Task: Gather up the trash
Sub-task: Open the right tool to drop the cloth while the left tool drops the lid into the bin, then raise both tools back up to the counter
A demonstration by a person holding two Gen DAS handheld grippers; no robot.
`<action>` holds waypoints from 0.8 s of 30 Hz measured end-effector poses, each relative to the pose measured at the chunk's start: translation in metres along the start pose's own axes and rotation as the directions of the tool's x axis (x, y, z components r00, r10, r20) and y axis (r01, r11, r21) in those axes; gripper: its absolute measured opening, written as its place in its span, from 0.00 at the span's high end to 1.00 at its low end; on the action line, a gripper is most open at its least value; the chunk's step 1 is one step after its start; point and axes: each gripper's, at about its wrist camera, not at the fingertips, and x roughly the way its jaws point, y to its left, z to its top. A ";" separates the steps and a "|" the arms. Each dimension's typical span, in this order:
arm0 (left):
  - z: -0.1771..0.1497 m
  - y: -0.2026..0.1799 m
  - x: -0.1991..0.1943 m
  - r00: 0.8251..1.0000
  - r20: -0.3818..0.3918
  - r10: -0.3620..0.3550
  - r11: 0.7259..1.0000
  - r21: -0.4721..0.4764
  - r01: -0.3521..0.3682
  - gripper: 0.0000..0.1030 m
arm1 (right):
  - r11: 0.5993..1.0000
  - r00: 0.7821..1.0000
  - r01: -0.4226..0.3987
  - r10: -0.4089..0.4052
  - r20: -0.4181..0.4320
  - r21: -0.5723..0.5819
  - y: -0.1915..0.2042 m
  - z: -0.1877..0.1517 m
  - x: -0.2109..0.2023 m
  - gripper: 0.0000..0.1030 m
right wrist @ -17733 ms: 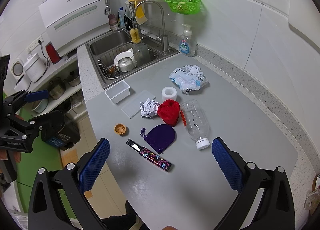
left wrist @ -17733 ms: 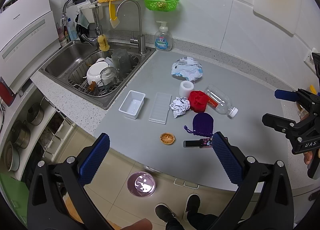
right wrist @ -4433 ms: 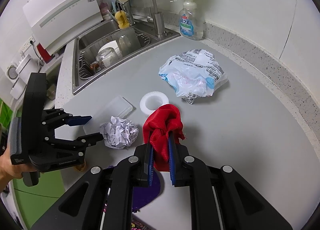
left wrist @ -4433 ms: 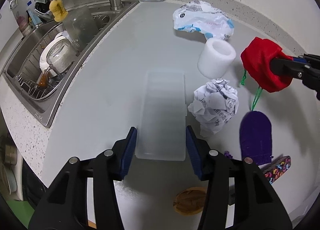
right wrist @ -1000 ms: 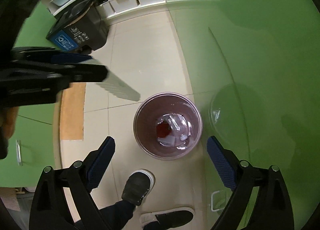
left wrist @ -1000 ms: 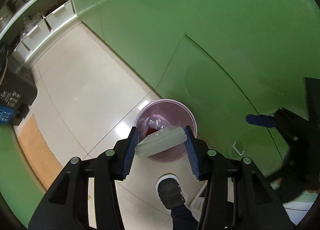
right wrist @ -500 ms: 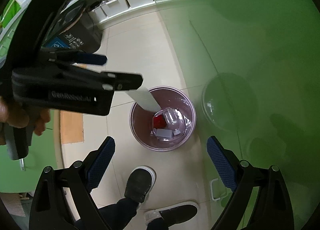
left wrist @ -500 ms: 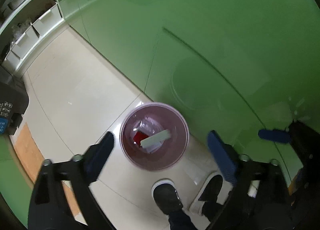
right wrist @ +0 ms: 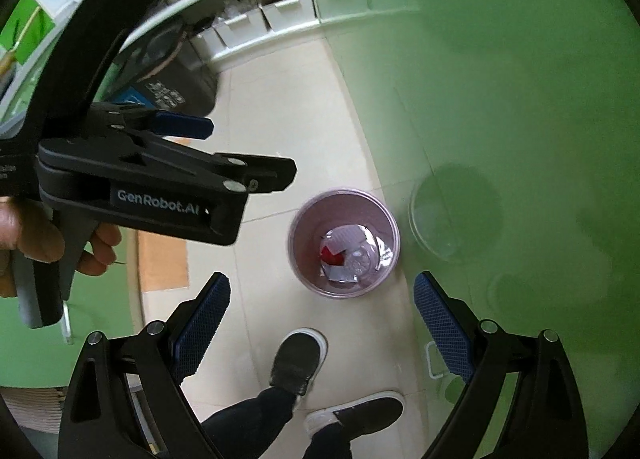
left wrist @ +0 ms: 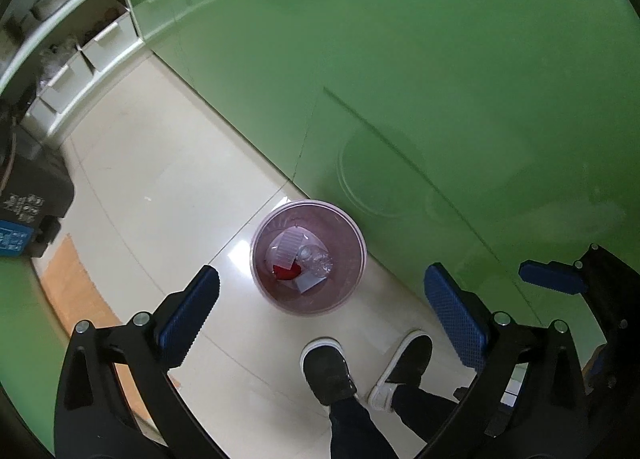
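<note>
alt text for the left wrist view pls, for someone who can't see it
Looking down past the open, empty left gripper, a round pink trash bin stands on a cream tiled floor against a green cabinet, holding a clear plastic bottle, a red cloth and a translucent lid. The person's black shoes stand just below it.

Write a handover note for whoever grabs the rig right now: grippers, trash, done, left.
Left gripper: open, empty, jaws just opened.
Right gripper: open, empty.
Both point down over the pink bin on the floor by the green cabinet.
In the bin: translucent lid, clear bottle, red pouch.
Done: those three binned.
Left: counter is out of view; go back and check it for remaining trash.
</note>
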 end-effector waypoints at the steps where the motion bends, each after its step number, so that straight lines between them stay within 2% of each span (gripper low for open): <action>1: -0.001 0.000 -0.016 1.000 0.003 0.005 1.000 -0.001 -0.005 0.03 | 1.000 1.000 -0.002 0.002 0.005 -0.003 0.005 0.002 -0.010 0.13; 8: -0.001 -0.001 -0.115 0.998 0.043 0.042 0.999 -0.019 -0.042 0.03 | 0.999 0.998 -0.015 0.017 0.056 -0.040 0.041 0.017 -0.097 0.11; 10: 0.002 -0.002 -0.146 0.997 0.061 0.056 0.998 -0.022 -0.055 0.03 | 0.999 0.997 -0.019 0.023 0.071 -0.049 0.051 0.020 -0.119 0.07; 15: 0.011 -0.007 -0.214 0.990 0.117 0.083 0.997 -0.011 -0.082 0.03 | 0.998 0.990 -0.018 0.026 0.139 -0.058 0.066 0.033 -0.183 0.06; 20: 0.022 -0.022 -0.274 0.981 0.174 0.080 0.997 0.000 -0.081 0.03 | 0.999 0.973 -0.006 0.016 0.230 -0.046 0.067 0.046 -0.250 0.06; 24: 0.033 -0.041 -0.313 0.973 0.221 0.068 0.997 0.021 -0.075 0.03 | 1.000 0.954 0.008 -0.007 0.301 -0.002 0.052 0.048 -0.298 0.06</action>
